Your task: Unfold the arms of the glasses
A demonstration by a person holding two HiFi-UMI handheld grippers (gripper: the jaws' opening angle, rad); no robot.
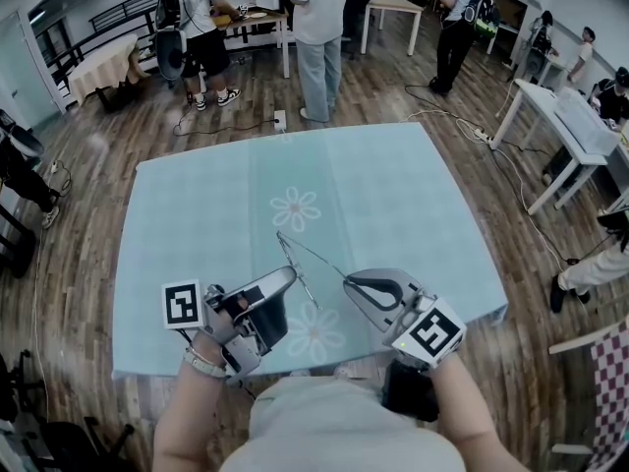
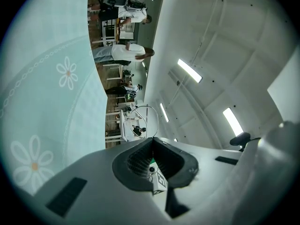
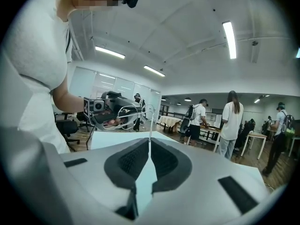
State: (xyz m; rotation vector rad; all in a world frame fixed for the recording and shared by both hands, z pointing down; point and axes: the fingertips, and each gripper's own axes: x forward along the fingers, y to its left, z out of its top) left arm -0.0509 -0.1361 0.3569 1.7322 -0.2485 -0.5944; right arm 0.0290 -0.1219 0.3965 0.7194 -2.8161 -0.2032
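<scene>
While both grippers hover above blue cloth (image 1: 216, 214), glasses (image 1: 311, 255) held between them, clear of cloth. Left gripper (image 1: 285, 278): jaws clenched on frame, round wire rim sticking out just past jaw tips. Right gripper (image 1: 351, 283): jaws pinched together on thin arm (image 3: 149, 125), which runs from its tips across toward left gripper.
</scene>
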